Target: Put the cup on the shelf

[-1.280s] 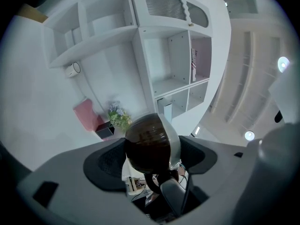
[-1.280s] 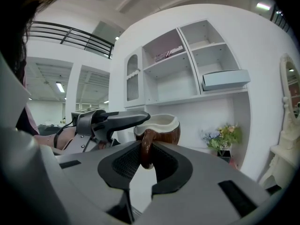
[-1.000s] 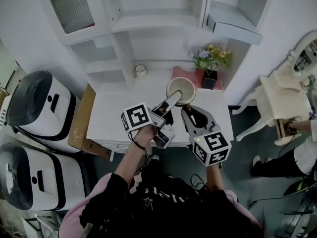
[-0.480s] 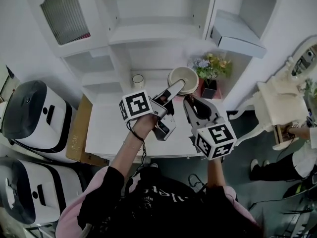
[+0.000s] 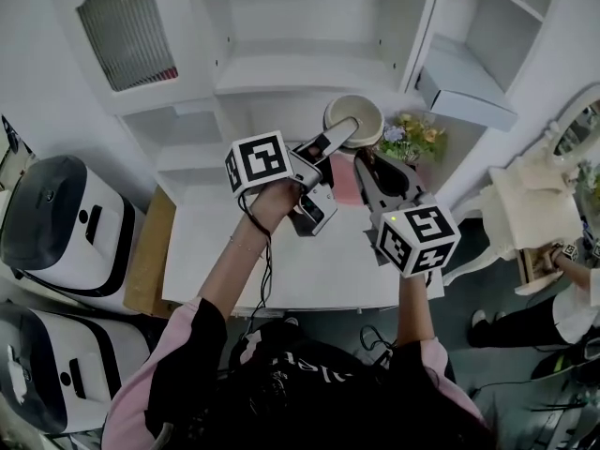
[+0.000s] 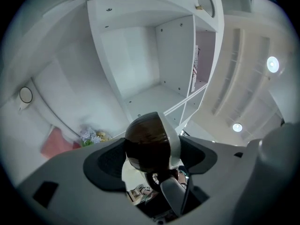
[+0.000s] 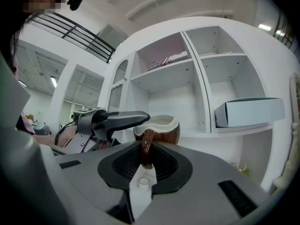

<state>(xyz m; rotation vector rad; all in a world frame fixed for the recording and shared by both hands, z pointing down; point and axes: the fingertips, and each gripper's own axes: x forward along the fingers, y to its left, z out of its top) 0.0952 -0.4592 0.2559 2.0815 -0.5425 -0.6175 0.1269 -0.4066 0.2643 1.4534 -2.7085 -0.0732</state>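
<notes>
The cup, brown outside and cream inside, hangs in the air in front of the white shelf unit, held from both sides. My left gripper is shut on its wall; in the left gripper view the cup fills the gap between that gripper's jaws. My right gripper is shut on the cup's handle. In the right gripper view the brown handle runs down between the right gripper's jaws, with the cup's body beyond. An open shelf compartment lies straight behind the cup.
A light blue box sits on the right-hand shelf. A flower pot and a pink mat are on the white table below. Two rice cookers stand at left, a white chair at right.
Both grippers have lifted the cup off the table and carried it up and back toward the shelves, past the flowers. The grips have not changed.
</notes>
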